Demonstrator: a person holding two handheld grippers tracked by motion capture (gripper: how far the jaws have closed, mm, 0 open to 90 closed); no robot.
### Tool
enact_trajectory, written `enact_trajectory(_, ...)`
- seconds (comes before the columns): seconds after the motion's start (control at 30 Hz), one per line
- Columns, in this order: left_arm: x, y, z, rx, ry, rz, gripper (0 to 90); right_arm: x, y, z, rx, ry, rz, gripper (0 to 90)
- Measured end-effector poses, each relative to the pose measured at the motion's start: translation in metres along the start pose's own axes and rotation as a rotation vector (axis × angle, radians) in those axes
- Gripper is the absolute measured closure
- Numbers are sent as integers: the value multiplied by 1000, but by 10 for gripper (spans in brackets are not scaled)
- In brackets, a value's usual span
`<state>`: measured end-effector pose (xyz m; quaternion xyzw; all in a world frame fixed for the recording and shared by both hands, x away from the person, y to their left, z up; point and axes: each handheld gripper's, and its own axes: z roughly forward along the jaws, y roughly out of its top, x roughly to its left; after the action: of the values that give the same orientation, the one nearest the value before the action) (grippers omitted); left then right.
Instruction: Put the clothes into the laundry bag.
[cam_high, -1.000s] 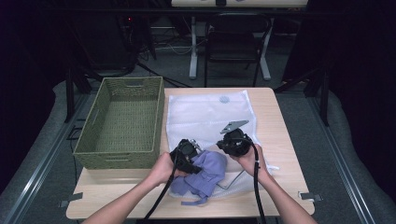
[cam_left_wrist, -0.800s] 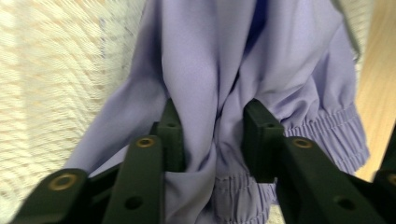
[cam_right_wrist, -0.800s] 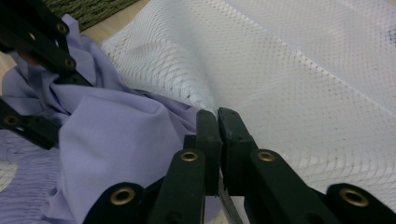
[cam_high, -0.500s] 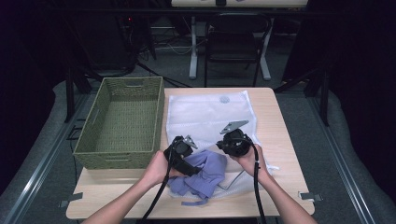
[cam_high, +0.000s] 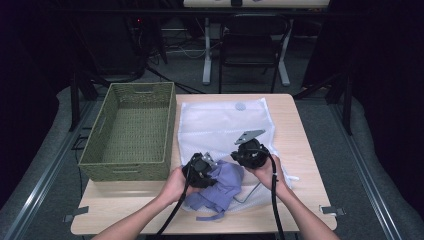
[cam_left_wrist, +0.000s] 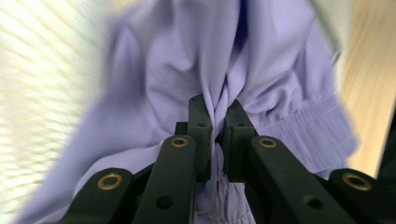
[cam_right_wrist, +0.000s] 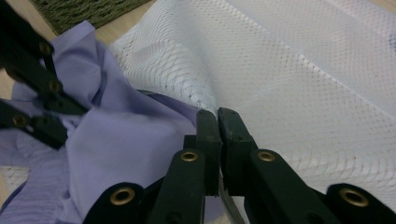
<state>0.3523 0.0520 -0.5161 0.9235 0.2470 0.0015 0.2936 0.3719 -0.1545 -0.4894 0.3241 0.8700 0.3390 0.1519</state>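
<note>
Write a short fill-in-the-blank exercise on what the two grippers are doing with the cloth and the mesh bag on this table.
1. The left gripper is shut on a fold of the ____ garment.
2. The right gripper pinches the edge of the white ____ bag.
3. To the left of the bag in the high view stands a green woven ____.
4. The garment lies at the bag's ____ end, the one closest to the person.

Missing words: purple; mesh; basket; near

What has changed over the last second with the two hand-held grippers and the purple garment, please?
The left hand-held gripper, shut on the purple garment, swung left, then back right toward the white mesh laundry bag. The right hand-held gripper stayed at the bag's near edge; the green wicker basket stayed put.
</note>
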Motion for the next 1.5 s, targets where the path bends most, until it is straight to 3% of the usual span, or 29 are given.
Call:
enact_trajectory(0.1, 1, 7, -17, -77, 5, -30, 851, 1, 1, -3, -10, -1, 1, 879)
enact_trajectory(0.2, 2, 11, -20, -100, 11, -50, 849, 0, 2, -6, -21, -5, 5, 880)
enact_trajectory(0.4, 8, 5, 25, 43, 25, -62, 794, 0, 1, -3, -8, 3, 9, 880)
enact_trajectory(0.47, 9, 4, 30, 49, 38, -65, 752, 2, 0, -1, 0, 6, 7, 879)
enact_trajectory(0.5, 10, 5, 28, 53, 39, -65, 715, 2, 0, -1, 2, 7, 6, 879)
enact_trajectory(0.6, 9, 6, 17, 49, 63, -61, 484, 0, -1, -1, 4, 8, 10, 879)
enact_trajectory(0.67, 7, 6, 11, 41, 66, -53, 455, 0, -1, -1, 3, 7, 12, 879)
enact_trajectory(0.73, 3, 5, -1, 30, 78, -28, 363, 0, -2, -3, 2, 7, 11, 879)
enact_trajectory(0.9, -15, 5, -17, -18, 82, 3, 287, -1, -2, -2, 3, 6, 12, 879)
enact_trajectory(1.0, -21, 8, -7, -12, 91, 26, 327, 0, -1, -2, 2, 5, 11, 879)
enact_trajectory(1.2, -11, 9, 30, 51, 54, -5, 631, 1, -1, -3, 1, 6, 5, 879)
enact_trajectory(1.27, -7, 9, 35, 52, 50, -10, 666, 2, -1, -3, 1, 7, 5, 879)
enact_trajectory(1.33, -2, 9, 35, 31, 38, -31, 814, 3, 0, -4, -1, 10, 6, 879)
enact_trajectory(1.43, 2, 14, 21, -41, 43, -73, 846, 4, 1, -6, -7, 11, 5, 879)
enact_trajectory(1.5, 3, 17, 16, -62, 33, -87, 847, 4, 3, -7, -14, 12, 3, 879)
